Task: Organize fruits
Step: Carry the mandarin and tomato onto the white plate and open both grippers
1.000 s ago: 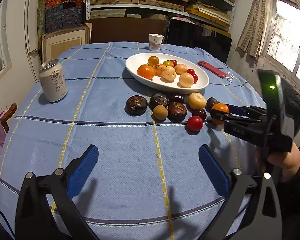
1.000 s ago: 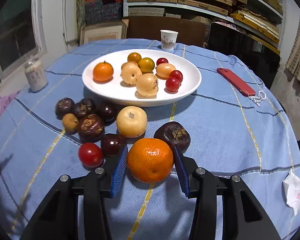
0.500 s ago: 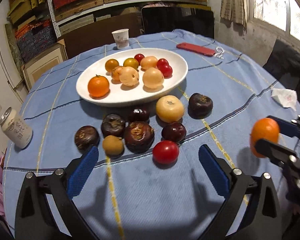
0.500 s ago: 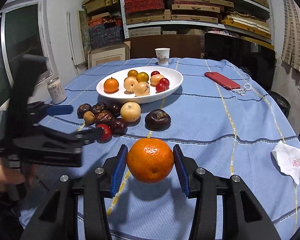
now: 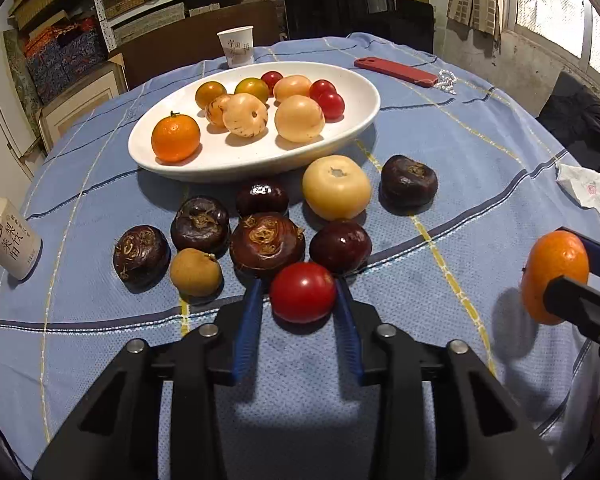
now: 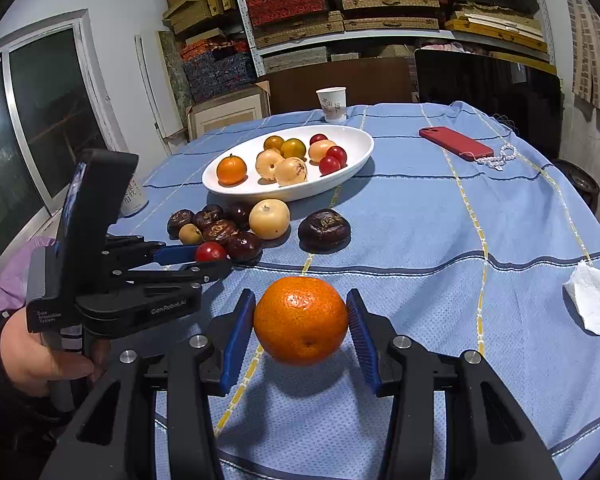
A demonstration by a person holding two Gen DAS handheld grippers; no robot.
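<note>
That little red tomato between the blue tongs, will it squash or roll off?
The red tomato looks round and glossy, so it would likely roll or slip if nudged. Its thin skin probably bruises under a hard squeeze. The left tongs bracket it closely; whether they touch it is unclear.

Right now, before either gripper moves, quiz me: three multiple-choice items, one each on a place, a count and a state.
1. The paper cup stands:
A. on the plate
B. on the cloth beyond the plate
C. on the floor

2. How many oranges lie on the plate?
A. none
B. one
C. three

3. The right gripper is:
A. open and empty
B. shut on the held orange, lifted off the cloth
C. pressing fruit into the plate

Answers:
1 B: the cup sits on the blue cloth past the plate's far rim.
2 B: only the plate orange is there, at the plate's left end.
3 B: both blue fingers press the fruit's sides, and its shadow falls on the cloth below.
</note>
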